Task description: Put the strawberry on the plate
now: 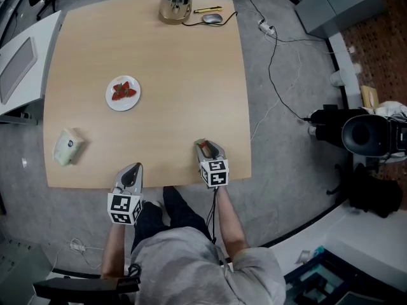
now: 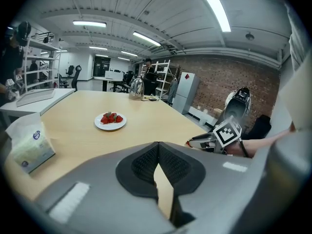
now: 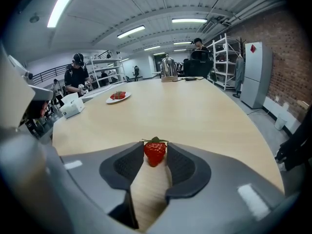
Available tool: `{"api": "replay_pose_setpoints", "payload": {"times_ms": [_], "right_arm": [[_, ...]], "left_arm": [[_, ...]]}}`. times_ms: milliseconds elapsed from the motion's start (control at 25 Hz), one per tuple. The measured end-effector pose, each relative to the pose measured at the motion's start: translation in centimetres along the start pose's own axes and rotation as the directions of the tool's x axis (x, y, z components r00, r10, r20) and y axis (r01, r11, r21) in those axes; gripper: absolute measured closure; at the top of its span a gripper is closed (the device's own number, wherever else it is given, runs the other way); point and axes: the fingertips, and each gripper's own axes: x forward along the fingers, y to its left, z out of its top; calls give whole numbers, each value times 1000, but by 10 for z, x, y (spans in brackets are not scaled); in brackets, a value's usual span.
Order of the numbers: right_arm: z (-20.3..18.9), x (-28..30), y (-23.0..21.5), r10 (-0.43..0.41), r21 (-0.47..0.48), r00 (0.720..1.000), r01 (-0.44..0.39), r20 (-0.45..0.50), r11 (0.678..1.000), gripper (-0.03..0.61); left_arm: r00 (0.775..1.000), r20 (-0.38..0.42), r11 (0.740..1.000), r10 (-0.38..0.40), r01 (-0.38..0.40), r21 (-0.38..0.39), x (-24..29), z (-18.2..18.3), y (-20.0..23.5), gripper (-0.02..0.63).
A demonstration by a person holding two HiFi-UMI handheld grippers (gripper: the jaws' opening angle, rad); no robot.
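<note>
My table (image 1: pixel 178 94) is pale wood. At the middle of its far edge stands a shiny metal kettle (image 1: pixel 175 2). Just right of it, toward the far right corner, lie a yellow pen (image 1: pixel 208 9) and a grey mouse (image 1: pixel 212 18). A pack of tissues (image 1: pixel 67 146) sits by the left edge, toward the near left corner. Off the right edge a black cable (image 1: pixel 269 75) trails over the grey carpet (image 1: pixel 286 164). A white desk (image 1: pixel 19 62) stands just beside the left edge.
</note>
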Motion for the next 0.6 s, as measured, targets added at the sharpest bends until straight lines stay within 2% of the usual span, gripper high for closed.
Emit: {"api": "replay_pose_setpoints", "payload": {"times_ms": [600], "right_arm": [[1, -2, 0, 15, 1, 1000, -15, -9, 1000, 436]], "left_arm": [[1000, 6, 1000, 8, -8, 0, 3, 4, -3, 594]]}}
